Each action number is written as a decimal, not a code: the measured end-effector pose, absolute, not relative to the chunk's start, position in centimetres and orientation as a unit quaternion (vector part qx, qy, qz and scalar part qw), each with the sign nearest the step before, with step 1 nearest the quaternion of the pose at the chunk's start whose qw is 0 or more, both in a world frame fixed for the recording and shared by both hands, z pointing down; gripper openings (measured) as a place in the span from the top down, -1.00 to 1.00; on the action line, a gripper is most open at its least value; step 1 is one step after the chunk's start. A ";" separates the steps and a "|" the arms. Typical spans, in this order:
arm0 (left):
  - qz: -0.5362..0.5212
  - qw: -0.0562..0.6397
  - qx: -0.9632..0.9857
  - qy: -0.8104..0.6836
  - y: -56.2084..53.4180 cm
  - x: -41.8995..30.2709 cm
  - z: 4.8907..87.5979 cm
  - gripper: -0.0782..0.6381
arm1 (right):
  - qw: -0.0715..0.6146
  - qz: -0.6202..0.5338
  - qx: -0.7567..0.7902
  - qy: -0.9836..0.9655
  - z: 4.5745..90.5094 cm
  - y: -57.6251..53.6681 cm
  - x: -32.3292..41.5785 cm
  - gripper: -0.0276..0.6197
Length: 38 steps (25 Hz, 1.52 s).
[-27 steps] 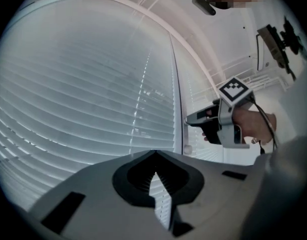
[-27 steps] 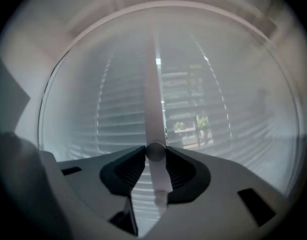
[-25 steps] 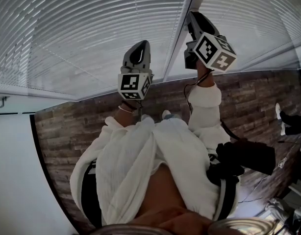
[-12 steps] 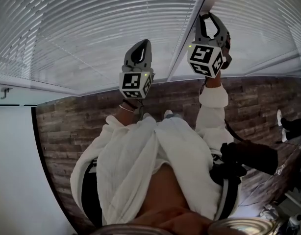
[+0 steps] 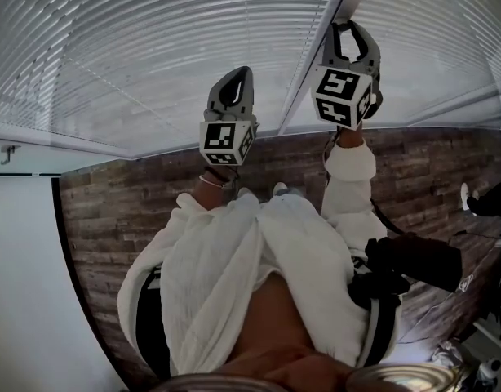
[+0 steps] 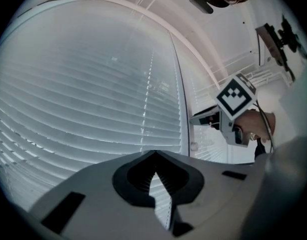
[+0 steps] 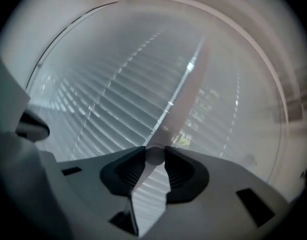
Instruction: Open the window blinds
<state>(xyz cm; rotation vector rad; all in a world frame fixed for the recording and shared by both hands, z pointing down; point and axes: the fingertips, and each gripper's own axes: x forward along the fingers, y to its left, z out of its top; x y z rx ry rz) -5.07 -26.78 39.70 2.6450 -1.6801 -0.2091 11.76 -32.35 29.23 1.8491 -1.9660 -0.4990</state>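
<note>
White slatted blinds point(image 5: 152, 47) fill the window ahead, their slats turned flat, and they also fill the left gripper view point(image 6: 93, 99). A thin tilt wand point(image 7: 186, 94) hangs by the strip between two blind panels. My right gripper point(image 7: 154, 155) is shut on this wand, one pad pressing each side. In the head view the right gripper point(image 5: 348, 27) is raised at the dividing strip. My left gripper point(image 5: 238, 76) is lower and to the left, just short of the slats. The left gripper point(image 6: 154, 155) is shut, tips touching, with nothing in it. Its camera shows the right gripper point(image 6: 203, 119).
A wood-pattern floor point(image 5: 112, 219) lies below the window, with a white wall point(image 5: 22, 284) at left. The person's white clothing point(image 5: 250, 284) fills the lower middle. A dark bag point(image 5: 414, 264) and gear sit at lower right.
The right gripper has moved up along the dividing strip and rolled, so its marker cube shows a different face. The left gripper has stayed where it was.
</note>
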 end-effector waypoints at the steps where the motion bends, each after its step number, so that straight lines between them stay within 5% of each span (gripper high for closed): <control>1: -0.067 0.003 0.842 -0.535 -26.9 -5.1 39.9 0.78 | 0.248 -0.229 0.648 -0.683 29.4 -32.3 11.5 0.52; 4: -0.068 0.009 0.842 -0.535 -27.1 -5.0 40.1 0.78 | 0.252 -0.241 0.626 -0.698 29.6 -32.4 11.2 0.52; 8: -0.066 0.009 0.847 -0.528 -27.1 -4.4 40.2 0.78 | 0.028 -0.012 0.625 -0.780 30.0 -32.5 12.2 0.52; 11: -0.065 0.008 0.846 -0.529 -27.5 -4.5 40.3 0.78 | -0.039 0.067 0.618 -0.783 30.4 -33.7 12.4 0.52; 21: -0.060 0.011 0.842 -0.536 -27.4 -5.2 40.7 0.78 | 0.195 -0.206 0.651 -0.704 30.2 -33.2 11.8 0.52; 26: -0.060 0.008 0.843 -0.535 -27.0 -5.1 40.4 0.78 | -0.053 0.043 0.615 -0.785 30.0 -32.7 12.4 0.52; 28: -0.061 0.006 0.843 -0.534 -27.1 -5.0 40.3 0.78 | -0.082 0.085 0.612 -0.782 29.9 -33.1 12.6 0.52; 31: -0.062 0.007 0.843 -0.534 -27.2 -5.1 40.4 0.78 | -0.041 0.051 0.637 -0.768 29.9 -33.4 12.6 0.52; 38: -0.056 0.007 0.841 -0.538 -27.4 -5.4 40.9 0.78 | 0.194 -0.230 0.638 -0.709 30.0 -32.9 11.4 0.52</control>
